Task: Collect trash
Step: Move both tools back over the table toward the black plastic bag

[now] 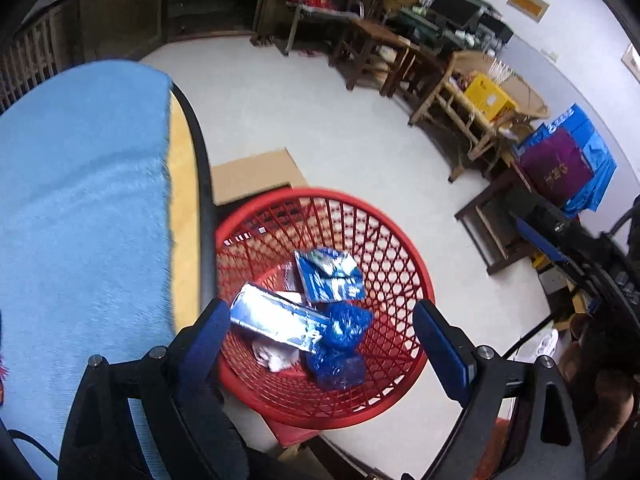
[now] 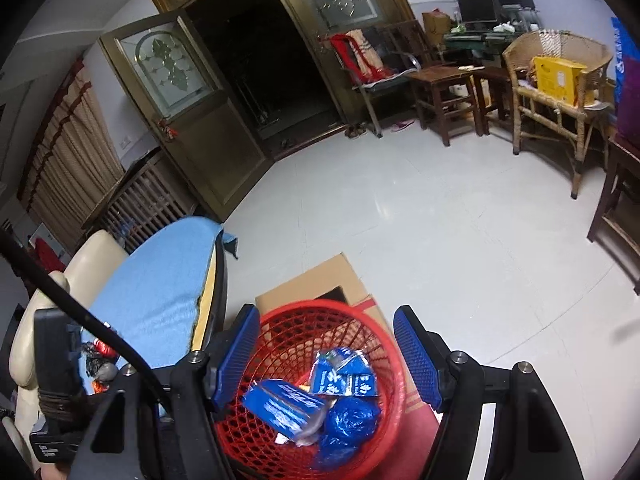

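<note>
The left claw [image 1: 320, 344] hangs over a red basket [image 1: 400, 280], its blue-padded jaws spread wide with nothing pressed between them; the trash seen in the gap lies down inside the basket, below the pads. The right claw [image 2: 326, 364] hovers over the same basket [image 2: 276, 436], jaws about half open and likewise empty. The basket is round, of stiff plastic lattice with a smooth rim, and stands on the floor just ahead of and beneath both claws. Inside it, nearest the left claw's left finger [image 1: 204, 336], a long box [image 1: 276, 322] with a shiny silver-and-blue printed face lies flat, its long axis running from that finger down toward the right, across the claw's gap. Beyond it a flat blue-and-white packet [image 1: 328, 276] leans against the mesh, its long side pointing away from the claw. To the right of the box sit two crumpled blue film bags [image 1: 344, 344], glossy and lumpy, and under the box a scrap of white paper [image 1: 276, 356]. From the right claw the box [image 2: 284, 404] slants the same way. Left of both claws a fuzzy blue cloth [image 1: 80, 208] covers a table with a pale wood top and dark rounded edge. Past the basket flat brown cardboard [image 1: 252, 176] lies on the smooth grey floor [image 1: 360, 140].
</note>
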Available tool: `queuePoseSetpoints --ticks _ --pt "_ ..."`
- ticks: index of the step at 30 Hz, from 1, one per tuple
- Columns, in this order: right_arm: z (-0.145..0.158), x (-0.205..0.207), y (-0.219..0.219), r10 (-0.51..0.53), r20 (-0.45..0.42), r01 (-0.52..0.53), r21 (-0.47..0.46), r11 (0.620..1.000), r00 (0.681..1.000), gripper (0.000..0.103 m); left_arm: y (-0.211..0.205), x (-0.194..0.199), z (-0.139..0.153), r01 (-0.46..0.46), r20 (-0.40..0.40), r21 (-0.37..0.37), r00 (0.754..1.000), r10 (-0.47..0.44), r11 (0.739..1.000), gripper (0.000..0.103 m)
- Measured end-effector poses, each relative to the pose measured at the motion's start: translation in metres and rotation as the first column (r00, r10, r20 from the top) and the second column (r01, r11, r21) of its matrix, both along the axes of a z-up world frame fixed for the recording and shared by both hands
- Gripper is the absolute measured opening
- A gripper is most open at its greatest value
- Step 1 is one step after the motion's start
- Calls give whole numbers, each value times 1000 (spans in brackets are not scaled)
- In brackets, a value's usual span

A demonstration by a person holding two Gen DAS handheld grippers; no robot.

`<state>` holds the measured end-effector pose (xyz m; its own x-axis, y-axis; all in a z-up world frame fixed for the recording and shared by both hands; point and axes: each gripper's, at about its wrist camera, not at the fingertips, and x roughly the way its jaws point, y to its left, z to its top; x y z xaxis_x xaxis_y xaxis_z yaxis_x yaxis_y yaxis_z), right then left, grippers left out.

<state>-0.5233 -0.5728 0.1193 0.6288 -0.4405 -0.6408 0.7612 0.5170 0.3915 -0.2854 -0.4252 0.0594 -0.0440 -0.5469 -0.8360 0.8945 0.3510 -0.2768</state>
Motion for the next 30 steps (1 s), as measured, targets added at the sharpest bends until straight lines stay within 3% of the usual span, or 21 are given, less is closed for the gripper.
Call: queuePoseSetpoints --ticks 6,9,13,19,20,22,23,30 --pt "9 7 3 15 0 -15 -11 1000 1000 73 51 29 30 -99 88 -98 990 108 990 93" --pt "12 25 13 60 -1 -60 -14 998 998 73 89 49 35 -194 113 -119 972 208 974 93" --pt "12 60 34 149 -10 -149 -11 989 989 73 154 78 36 -347 112 -141 925 363 927 93" --pt "9 148 87 341 -26 -342 -13 940 940 73 252 99 41 -530 198 -156 810 552 833 93" --pt "9 168 99 385 -32 -385 -12 923 922 73 274 99 43 -566 222 -158 778 587 809 93" --pt "12 207 125 467 -40 -468 -17 883 883 73 299 96 45 -603 252 -163 740 623 781 93" --pt "16 230 143 517 -45 -518 -29 855 855 73 320 95 46 -636 275 -164 705 654 754 93" --pt "54 340 275 754 -13 -750 -117 651 657 73 412 98 57 -756 325 -185 556 765 628 93"
